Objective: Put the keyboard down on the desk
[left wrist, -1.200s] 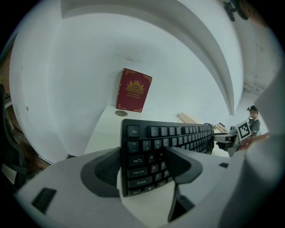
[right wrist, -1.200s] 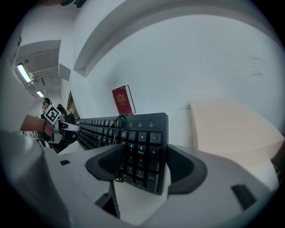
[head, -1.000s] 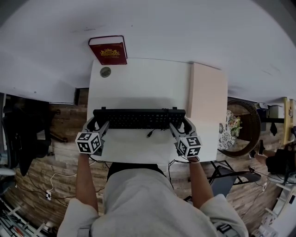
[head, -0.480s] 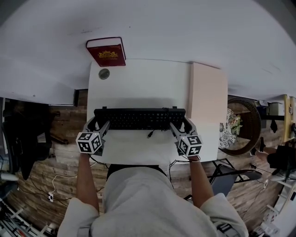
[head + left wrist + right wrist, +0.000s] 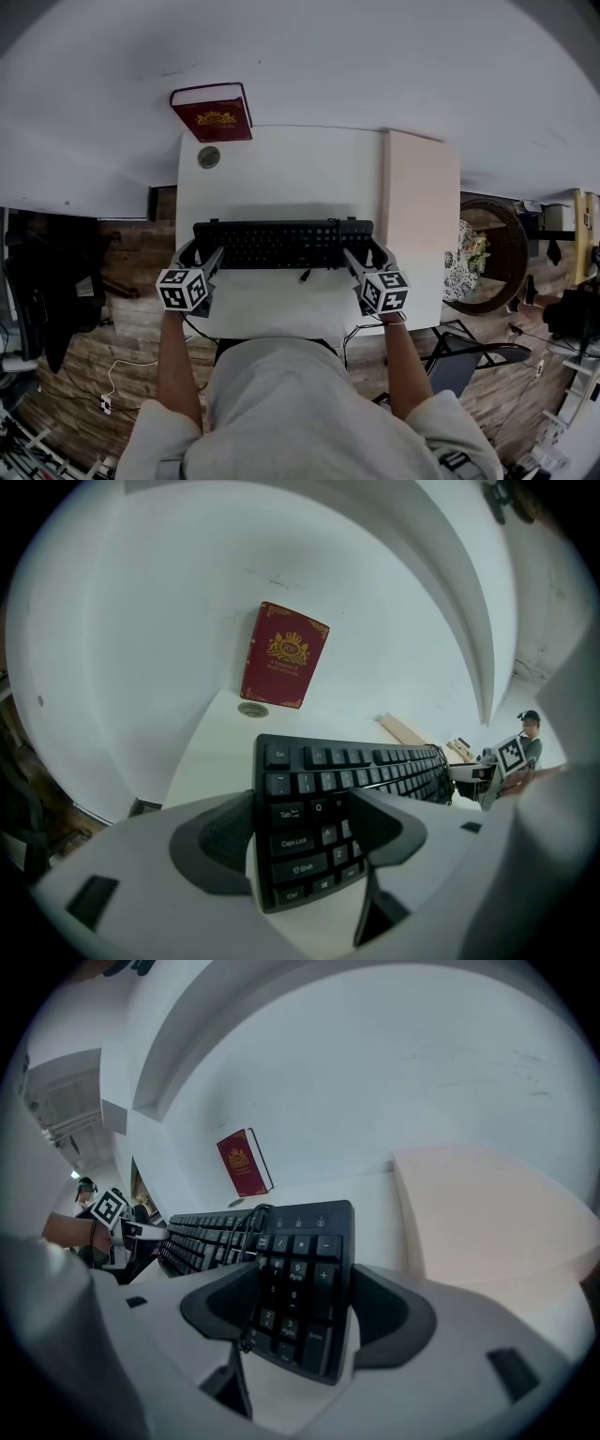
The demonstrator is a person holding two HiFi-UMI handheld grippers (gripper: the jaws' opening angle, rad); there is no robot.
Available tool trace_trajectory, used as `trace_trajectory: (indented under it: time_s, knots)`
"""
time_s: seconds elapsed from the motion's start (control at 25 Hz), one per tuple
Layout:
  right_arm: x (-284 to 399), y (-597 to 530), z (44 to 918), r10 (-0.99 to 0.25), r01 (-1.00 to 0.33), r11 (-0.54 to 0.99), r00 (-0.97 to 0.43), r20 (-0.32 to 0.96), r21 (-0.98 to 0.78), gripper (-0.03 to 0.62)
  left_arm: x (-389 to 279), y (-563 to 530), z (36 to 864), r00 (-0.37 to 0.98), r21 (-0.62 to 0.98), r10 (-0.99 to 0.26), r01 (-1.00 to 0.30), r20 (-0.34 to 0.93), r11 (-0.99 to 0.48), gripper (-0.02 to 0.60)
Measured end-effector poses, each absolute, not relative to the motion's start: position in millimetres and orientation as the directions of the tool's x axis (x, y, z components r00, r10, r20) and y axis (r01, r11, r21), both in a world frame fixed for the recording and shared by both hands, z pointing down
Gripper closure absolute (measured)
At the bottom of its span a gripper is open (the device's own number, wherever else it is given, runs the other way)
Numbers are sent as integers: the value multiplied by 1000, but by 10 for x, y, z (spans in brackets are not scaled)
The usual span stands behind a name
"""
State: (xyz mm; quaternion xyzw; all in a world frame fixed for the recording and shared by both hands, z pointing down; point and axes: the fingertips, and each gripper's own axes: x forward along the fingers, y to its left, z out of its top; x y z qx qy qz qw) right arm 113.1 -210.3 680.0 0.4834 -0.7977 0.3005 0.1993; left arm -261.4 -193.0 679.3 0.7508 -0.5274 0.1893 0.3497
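Two grippers are holding one black keyboard (image 5: 281, 244) over the white desk (image 5: 281, 178).

Head view: my left gripper (image 5: 192, 255) is clamping the keyboard's left end and my right gripper (image 5: 375, 255) is clamping its right end. The keyboard is lying level, long side across the desk, in the near half. Its cable (image 5: 305, 274) is hanging off the near edge, close to the middle. I cannot tell whether the underside is touching the desk. A red book (image 5: 212, 112) is standing at the far left corner against the wall (image 5: 375, 66). A small round disc (image 5: 208, 157) is lying just in front of the book. A pale board (image 5: 422, 216) is covering the desk's right side, close beside the keyboard's right end.

Left gripper view: both jaws are pressing on the keyboard's left end, one at the outer edge and one over the letter keys. The key rows are running away to the right. The book and disc are sitting well beyond, at the wall.

Right gripper view: both jaws are pinching the number-pad end, one on each side of it. The cable is looping over the keys to the left. The board is lying just to the right of the jaws.
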Motion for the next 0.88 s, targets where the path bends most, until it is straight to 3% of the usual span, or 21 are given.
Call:
trace_trajectory:
  time_s: [0.88]
  knots:
    - [1139,-2172,6899,-624,-902,308,-432,651,-304,279,-2615,-2049,6900,377,342,-636,-921,674,-184,265]
